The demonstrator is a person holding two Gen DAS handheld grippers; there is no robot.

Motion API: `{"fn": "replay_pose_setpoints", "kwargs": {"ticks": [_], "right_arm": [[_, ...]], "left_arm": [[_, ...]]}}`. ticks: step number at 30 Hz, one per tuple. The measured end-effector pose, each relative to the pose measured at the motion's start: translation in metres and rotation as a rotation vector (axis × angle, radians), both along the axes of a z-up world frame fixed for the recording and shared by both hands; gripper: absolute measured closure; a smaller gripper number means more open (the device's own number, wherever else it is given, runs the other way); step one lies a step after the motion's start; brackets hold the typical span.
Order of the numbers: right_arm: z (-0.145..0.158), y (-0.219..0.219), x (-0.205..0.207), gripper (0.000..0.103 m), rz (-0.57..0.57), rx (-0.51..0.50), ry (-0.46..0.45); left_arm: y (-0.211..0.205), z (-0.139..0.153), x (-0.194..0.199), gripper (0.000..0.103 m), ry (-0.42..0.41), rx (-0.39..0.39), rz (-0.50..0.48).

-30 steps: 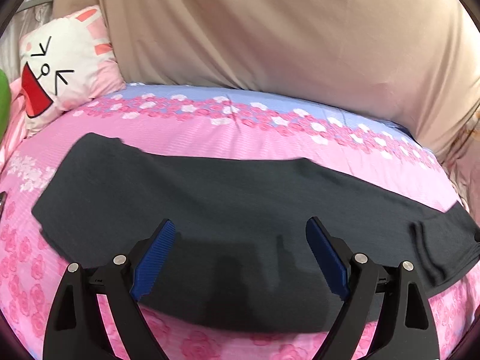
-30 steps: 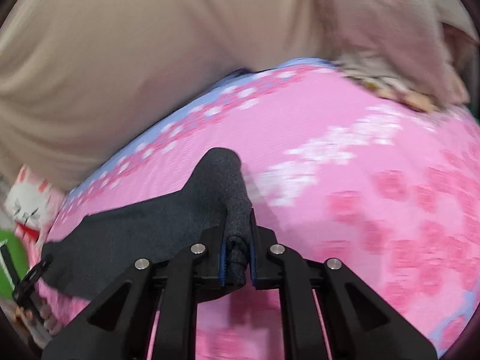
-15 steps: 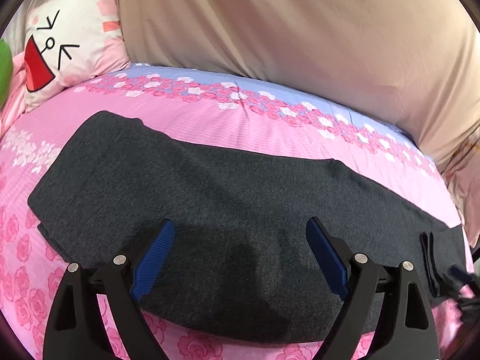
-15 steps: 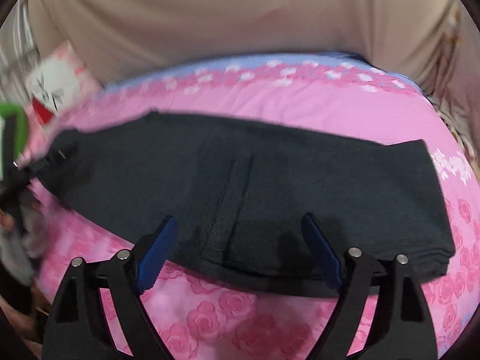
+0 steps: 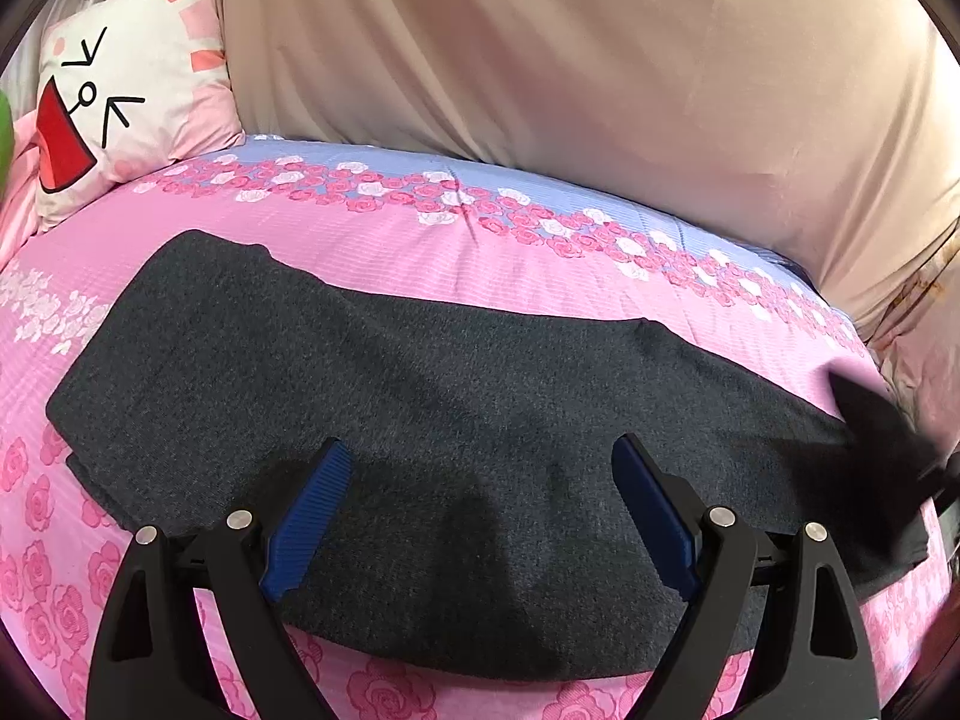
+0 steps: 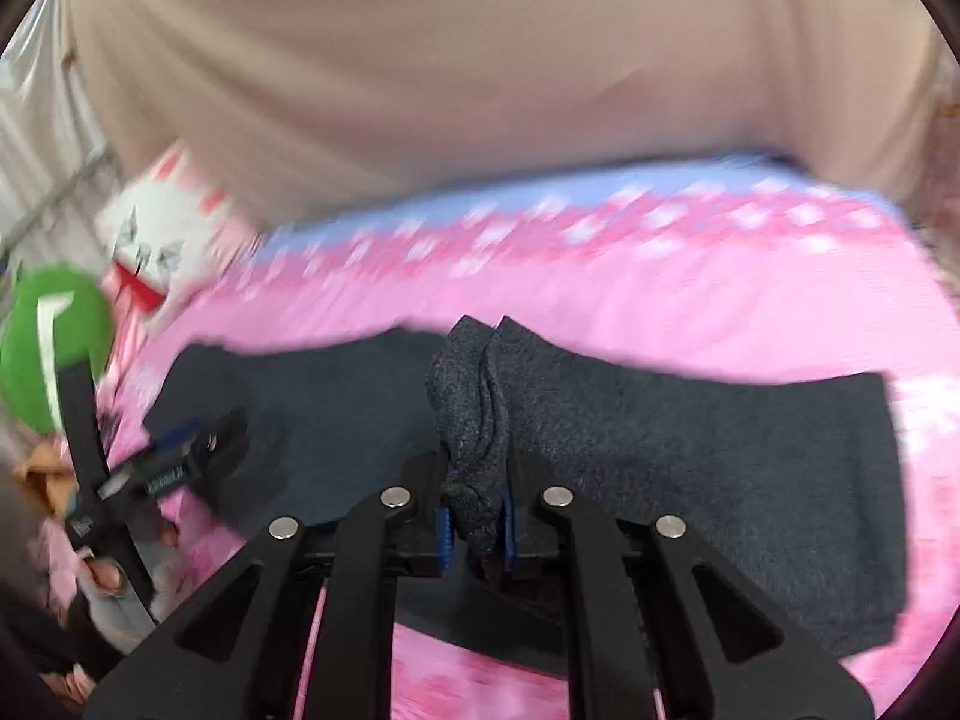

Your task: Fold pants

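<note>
Right gripper (image 6: 474,525) pinches a bunch of the pants (image 5: 456,420); left gripper (image 5: 480,516) hangs open above them.

The dark grey pants lie lengthwise across the pink bed (image 5: 420,258), nearer its front edge. The left jaws are spread wide, holding nothing. A rabbit pillow (image 5: 126,96) sits at the bed's far left corner.

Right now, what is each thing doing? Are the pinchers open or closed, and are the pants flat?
left gripper: open, holding nothing, above the pants.
right gripper: shut on a bunched-up bit of the pants.
pants: dark grey, spread long and mostly flat on the bed, one part pinched up.
bedsheet: pink with roses, spread out under the pants.
cartoon pillow: propped at the bed's far left corner.
</note>
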State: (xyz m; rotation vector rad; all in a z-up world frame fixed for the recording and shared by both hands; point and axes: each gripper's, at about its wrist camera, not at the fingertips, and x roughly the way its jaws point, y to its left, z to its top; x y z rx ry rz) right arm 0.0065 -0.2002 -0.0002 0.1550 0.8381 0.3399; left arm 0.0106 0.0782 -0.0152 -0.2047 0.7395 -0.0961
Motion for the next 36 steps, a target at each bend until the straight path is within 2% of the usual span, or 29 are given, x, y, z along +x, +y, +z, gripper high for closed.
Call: {"fn": "replay_pose_setpoints", "kwargs": {"ticks": [2,4,6,8,10,14,15,19,22,25,28,30,32,34,36], "right_arm": [[-0.035,0.014,0.013,0.086,-0.007,-0.036,0.092],[-0.022,0.008,0.002,0.085,-0.021,0.019,0.045],[-0.003,-0.008,-0.007,0.077,-0.040,0.070,-0.008],[0.008,-0.023,-0.012,0.077,-0.065,0.080,-0.033],[0.001,-0.032,-0.009,0.077,-0.090,0.055,-0.011],[-0.029,-0.024,0.007,0.074,-0.077,0.085,0.083],[-0.032,-0.022,0.009,0.070,-0.077,0.080,0.086],[-0.017,-0.021,0.002,0.070,-0.092,0.104,0.026],[-0.010,-0.013,0.001,0.072,-0.080,0.053,0.004],[-0.032,0.005,0.016,0.072,-0.035,0.006,0.078],[-0.035,0.024,0.017,0.070,-0.030,-0.087,0.020],[-0.028,0.025,0.013,0.070,-0.028,-0.054,-0.002],[-0.019,0.016,0.004,0.070,-0.050,-0.009,-0.044],[-0.012,0.004,-0.007,0.069,-0.080,-0.027,-0.095],[-0.010,-0.013,-0.019,0.059,-0.114,-0.015,-0.132]], "left_arm": [[0.000,-0.001,0.000,0.016,0.005,-0.003,0.002],[0.001,-0.001,0.001,0.016,0.011,-0.008,0.001],[0.001,-0.002,0.001,0.016,0.013,-0.009,-0.006],[-0.001,-0.002,0.002,0.016,0.015,-0.001,-0.011],[-0.004,-0.002,0.002,0.016,0.014,0.015,-0.014],[-0.007,-0.002,0.002,0.016,0.012,0.037,-0.008],[-0.008,-0.003,0.002,0.016,0.014,0.041,-0.007],[-0.010,-0.004,0.004,0.016,0.023,0.051,-0.009],[-0.011,-0.005,0.004,0.016,0.024,0.057,-0.013],[-0.012,-0.005,0.004,0.016,0.022,0.061,-0.013],[-0.010,-0.005,0.003,0.016,0.018,0.055,-0.001],[0.000,-0.001,-0.001,0.016,-0.001,0.010,0.019],[0.030,0.005,-0.015,0.016,-0.056,-0.117,0.064],[0.063,0.006,-0.026,0.016,-0.073,-0.197,0.138],[0.113,0.007,-0.040,0.016,-0.073,-0.269,0.270]]}}
